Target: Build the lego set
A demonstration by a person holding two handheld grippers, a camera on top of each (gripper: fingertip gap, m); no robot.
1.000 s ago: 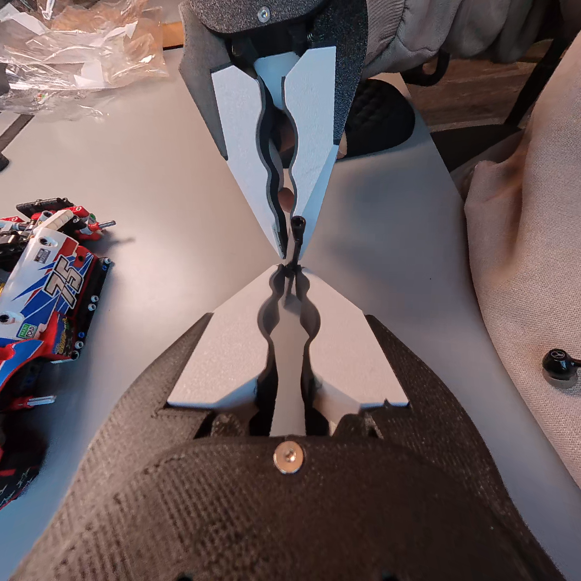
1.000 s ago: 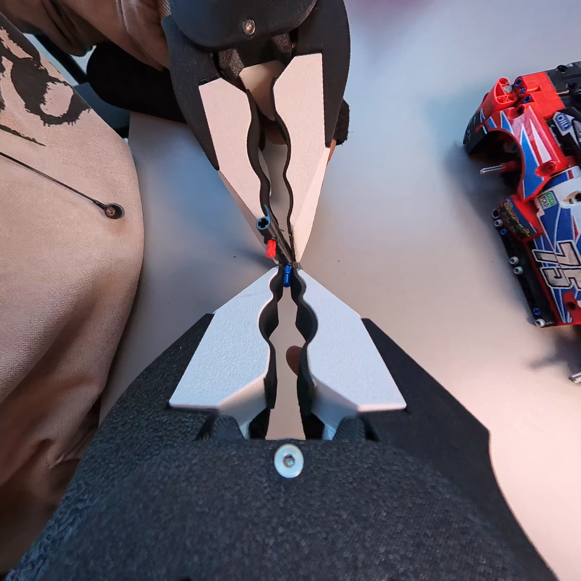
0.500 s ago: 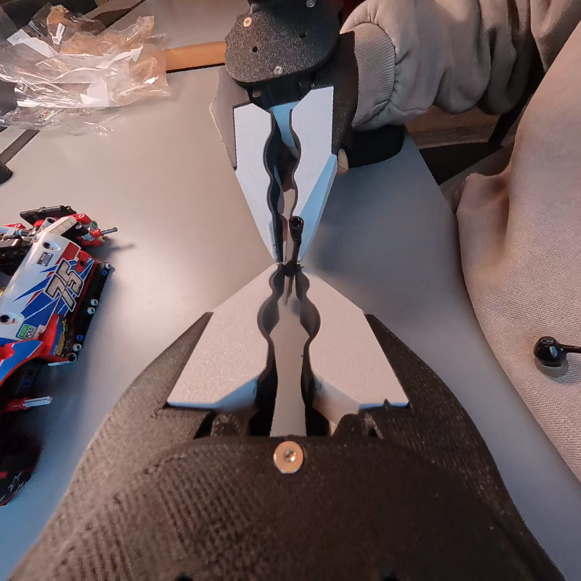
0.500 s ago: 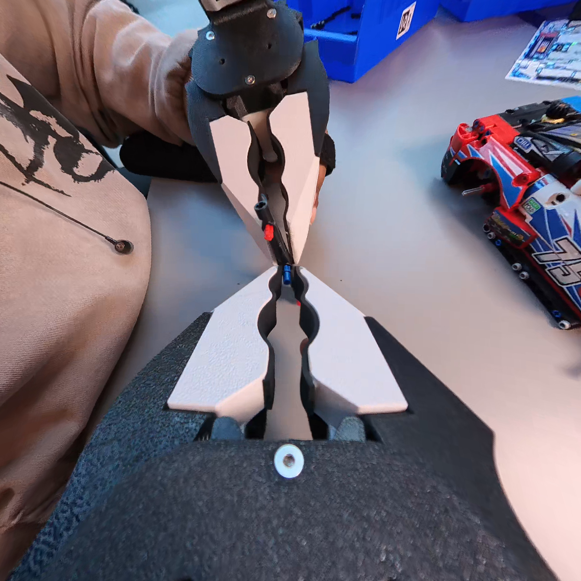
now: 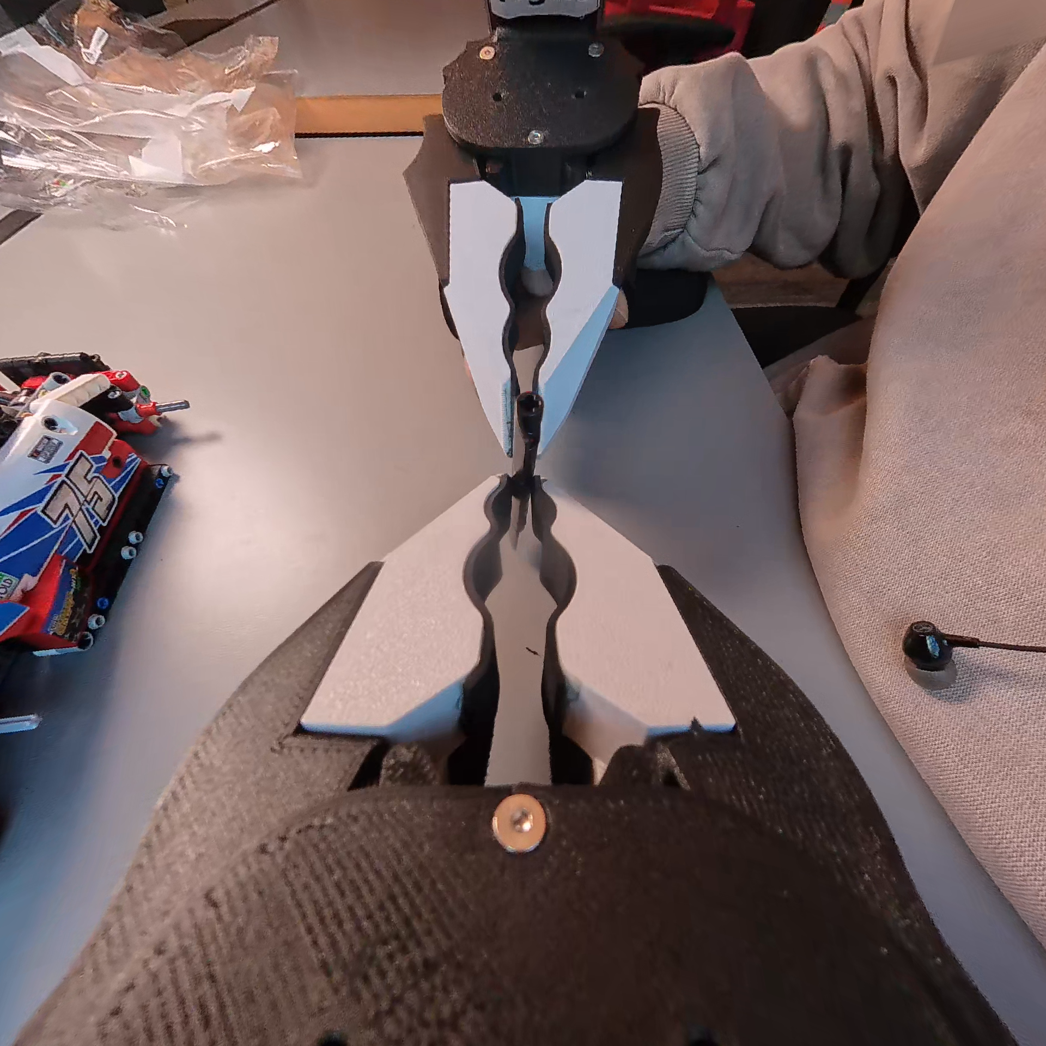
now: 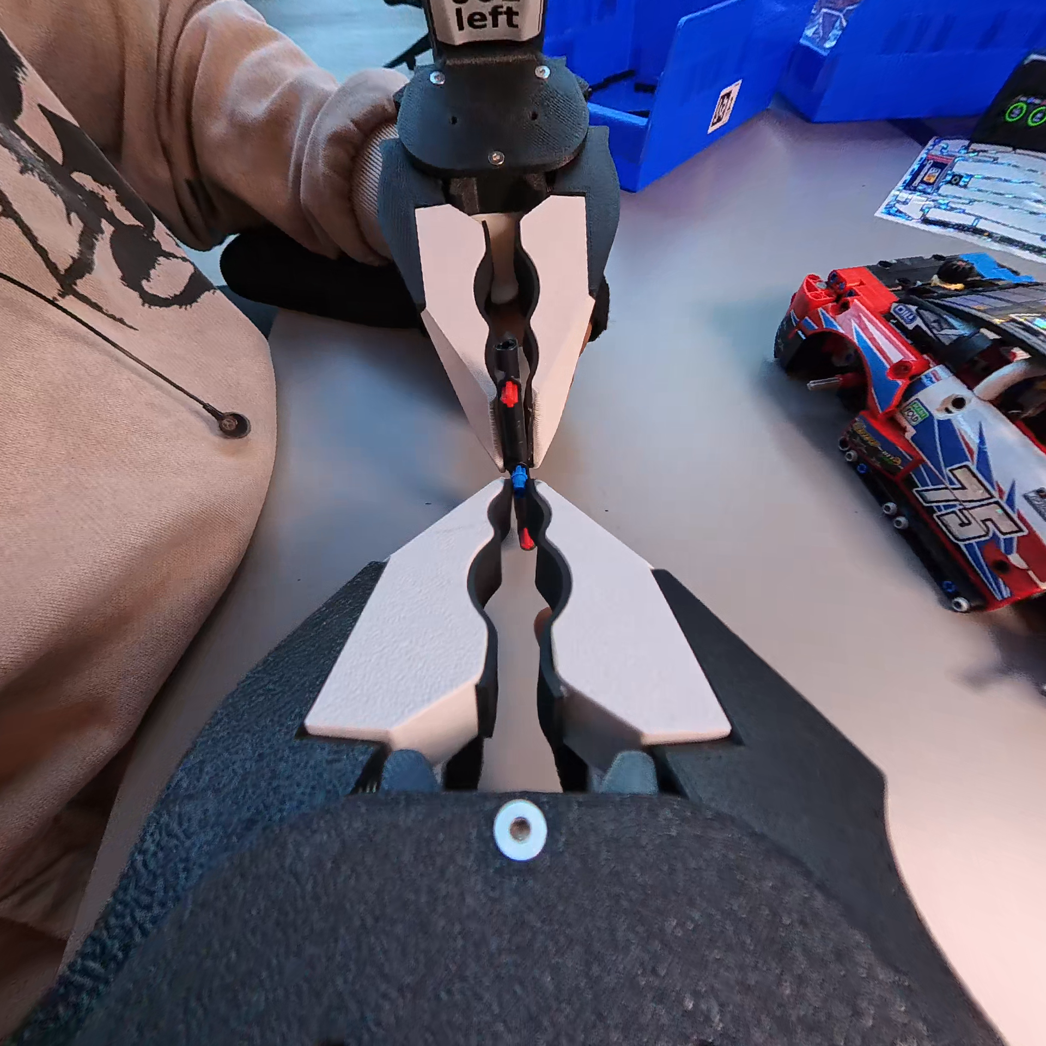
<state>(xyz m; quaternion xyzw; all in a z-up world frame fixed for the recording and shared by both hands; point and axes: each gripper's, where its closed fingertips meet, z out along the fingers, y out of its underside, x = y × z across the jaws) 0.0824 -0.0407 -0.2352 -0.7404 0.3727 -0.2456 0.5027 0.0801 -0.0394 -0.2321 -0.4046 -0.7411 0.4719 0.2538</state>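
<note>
My left gripper (image 5: 519, 485) and right gripper (image 6: 518, 485) meet tip to tip above the grey table (image 5: 283, 317). The left gripper, seen across in the right wrist view (image 6: 516, 465), is shut on a black lego beam (image 6: 508, 368) that carries a red pin (image 6: 509, 394) and a blue pin (image 6: 517, 475) at its tip. The right gripper, seen across in the left wrist view (image 5: 523, 453), is shut on a thin black lego piece (image 5: 530, 416) with a red end (image 6: 526, 539). The two pieces touch at the blue pin.
A partly built red, white and blue lego race car (image 5: 68, 509) (image 6: 934, 441) lies on the table. Clear plastic bags (image 5: 130, 113) lie at the back. Blue bins (image 6: 707, 96) and a printed sheet (image 6: 973, 192) are behind the car. A person's beige sweater (image 5: 934, 453) borders the table. My left and right fingertips are right by each other.
Both grippers have stayed shut and tip to tip. Each has drawn back and levelled, so the opposite gripper's body and the person's sleeves now show. The car has not moved.
</note>
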